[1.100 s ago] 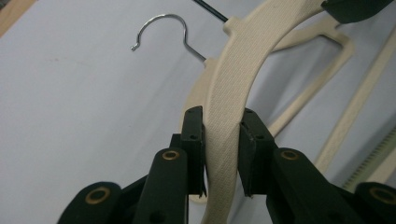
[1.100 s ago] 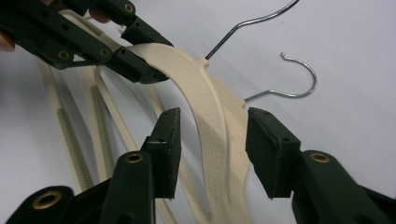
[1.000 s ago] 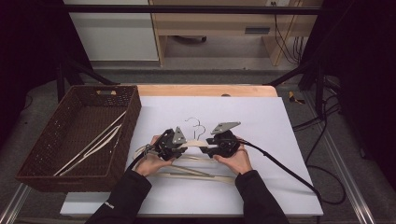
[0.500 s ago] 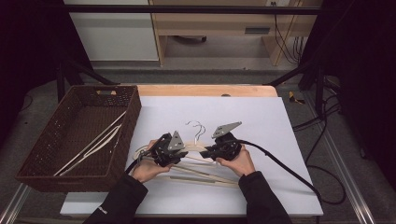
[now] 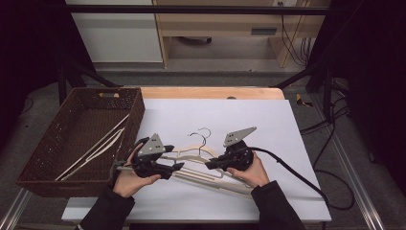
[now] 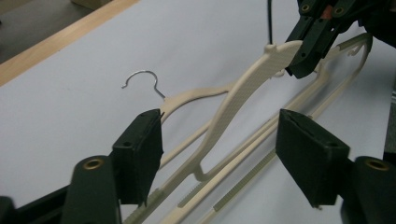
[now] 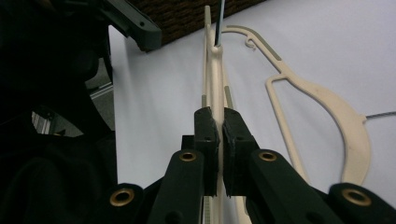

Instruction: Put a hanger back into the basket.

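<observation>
Cream plastic hanger (image 5: 198, 154) sits lifted above the white table (image 5: 287, 143), pinched by your right gripper (image 5: 210, 165); your left gripper (image 5: 179, 166) has just been opening, its jaws straddling the hanger without pressing.

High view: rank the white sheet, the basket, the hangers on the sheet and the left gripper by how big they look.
1. White sheet.
2. Basket.
3. Hangers, taken as one spread pile.
4. Left gripper, open; the right gripper, shut on a hanger, looks about the same size.
</observation>
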Motion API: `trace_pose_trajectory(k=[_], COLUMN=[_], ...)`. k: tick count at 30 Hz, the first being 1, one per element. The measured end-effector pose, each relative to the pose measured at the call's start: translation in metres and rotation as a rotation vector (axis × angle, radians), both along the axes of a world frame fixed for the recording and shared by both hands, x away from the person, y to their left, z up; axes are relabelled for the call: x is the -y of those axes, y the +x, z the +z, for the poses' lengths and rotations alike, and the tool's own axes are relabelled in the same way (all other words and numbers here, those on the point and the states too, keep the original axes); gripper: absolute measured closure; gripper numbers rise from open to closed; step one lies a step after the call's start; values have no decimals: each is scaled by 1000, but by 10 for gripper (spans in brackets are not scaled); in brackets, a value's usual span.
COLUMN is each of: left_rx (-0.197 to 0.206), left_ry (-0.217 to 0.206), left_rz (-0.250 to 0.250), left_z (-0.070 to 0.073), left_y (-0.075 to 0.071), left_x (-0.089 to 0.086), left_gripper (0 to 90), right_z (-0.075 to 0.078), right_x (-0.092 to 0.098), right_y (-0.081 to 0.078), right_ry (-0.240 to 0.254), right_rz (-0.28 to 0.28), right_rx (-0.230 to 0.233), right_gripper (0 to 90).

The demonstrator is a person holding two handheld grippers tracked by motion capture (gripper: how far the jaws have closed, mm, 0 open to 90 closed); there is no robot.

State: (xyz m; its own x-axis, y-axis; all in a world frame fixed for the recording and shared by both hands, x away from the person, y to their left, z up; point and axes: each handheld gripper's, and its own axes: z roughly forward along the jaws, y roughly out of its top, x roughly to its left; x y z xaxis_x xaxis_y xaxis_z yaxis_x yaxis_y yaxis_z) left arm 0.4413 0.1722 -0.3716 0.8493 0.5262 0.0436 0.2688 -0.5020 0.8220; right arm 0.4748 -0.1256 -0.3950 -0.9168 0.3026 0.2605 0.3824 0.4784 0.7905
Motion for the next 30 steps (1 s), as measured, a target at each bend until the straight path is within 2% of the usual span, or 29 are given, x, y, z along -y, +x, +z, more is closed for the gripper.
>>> trace_pose_trajectory(k=[2,5,11,14,19,20,21,22,23,24,25,28,30], left_rx=[-18,-23,-39,-57,-61,-68,-67,-76,-65,-73,-72,-64,-64], left_ry=[-20,-25,36,61,108,93,111,91,126,120,146,160,158], left_rz=[-4,-11,-58,-87,-136,-137,-151,-145,-158,-155,-164,-163,-164], left_z=[0,0,-2,-4,-4,-5,-4,-5,-4,-4,-4,-4,-4], left_y=[-3,-4,2,7,11,10,11,10,10,9,10,6,3], left_x=[-5,-6,13,25,34,36,36,38,37,39,38,40,41], left_gripper=[263,257,302,386,558,585,616,659,682,690,699,719,738], right_z=[4,8,10,10,10,10,10,10,10,9,9,9,10], right_x=[2,4,6,5,5,5,5,5,5,5,5,5,6], right_y=[-2,-4,-9,-11,-13,-13,-13,-13,-13,-13,-13,-13,-14], right_ry=[19,43,24,18,5,4,3,2,2,2,2,0,-3], right_rz=[6,12,36,53,64,65,64,63,63,63,66,69,65], right_rx=[2,12,22,21,23,24,24,27,28,29,27,31,41], right_gripper=[867,867,868,867,867,867,866,867,866,867,866,864,849])
